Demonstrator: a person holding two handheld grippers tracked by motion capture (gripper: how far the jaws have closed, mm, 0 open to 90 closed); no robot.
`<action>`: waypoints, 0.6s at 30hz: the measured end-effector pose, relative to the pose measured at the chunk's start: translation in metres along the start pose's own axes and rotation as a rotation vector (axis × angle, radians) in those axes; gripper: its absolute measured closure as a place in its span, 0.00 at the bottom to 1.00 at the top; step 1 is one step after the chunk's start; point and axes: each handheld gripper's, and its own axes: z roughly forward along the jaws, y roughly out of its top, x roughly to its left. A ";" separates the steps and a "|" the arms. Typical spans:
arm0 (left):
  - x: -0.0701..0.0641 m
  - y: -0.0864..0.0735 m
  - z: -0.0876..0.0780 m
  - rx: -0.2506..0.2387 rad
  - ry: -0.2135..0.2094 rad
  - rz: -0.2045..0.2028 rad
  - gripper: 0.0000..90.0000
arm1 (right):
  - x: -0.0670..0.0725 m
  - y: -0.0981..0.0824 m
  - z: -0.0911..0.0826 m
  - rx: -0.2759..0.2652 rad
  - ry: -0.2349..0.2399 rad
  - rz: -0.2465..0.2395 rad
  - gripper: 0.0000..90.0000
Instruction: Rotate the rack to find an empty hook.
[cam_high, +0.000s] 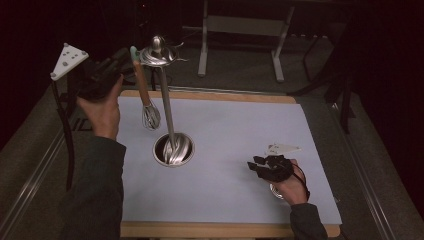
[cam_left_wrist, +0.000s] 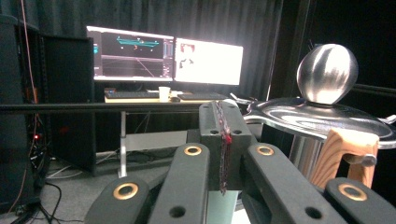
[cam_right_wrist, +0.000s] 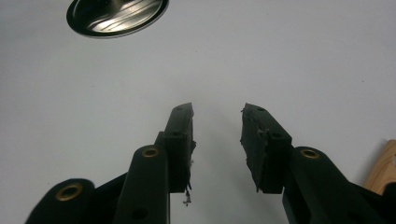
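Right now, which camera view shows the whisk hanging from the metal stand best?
The high view: the whisk shows whole there, wooden handle up and wire head down, hanging beside the stand's pole. The left gripper view catches just its wooden handle top under the stand's disc. The right gripper view shows the stand's round base.

A wood-handled wire whisk (cam_high: 146, 97) hangs head-down beside the steel stand's (cam_high: 167, 107) pole, above the white bench (cam_high: 240, 135).

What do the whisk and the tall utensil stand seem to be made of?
Whisk: handle looks like wood, brown with visible grain, tipped by a pale green cap, possibly silicone; wire loops look like shiny metal. Stand: apparently polished steel, with bright streaky reflections on pole, knob and base.
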 end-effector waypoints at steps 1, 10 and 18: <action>0.000 0.000 -0.001 -0.001 0.001 0.000 1.00 | 0.000 0.000 0.000 0.001 0.000 0.000 0.70; 0.001 0.001 -0.011 0.010 -0.002 0.022 1.00 | -0.002 0.000 -0.002 0.002 -0.002 0.000 0.70; 0.004 -0.004 -0.024 0.042 -0.009 0.060 0.99 | -0.005 -0.001 -0.004 0.012 -0.022 0.001 0.70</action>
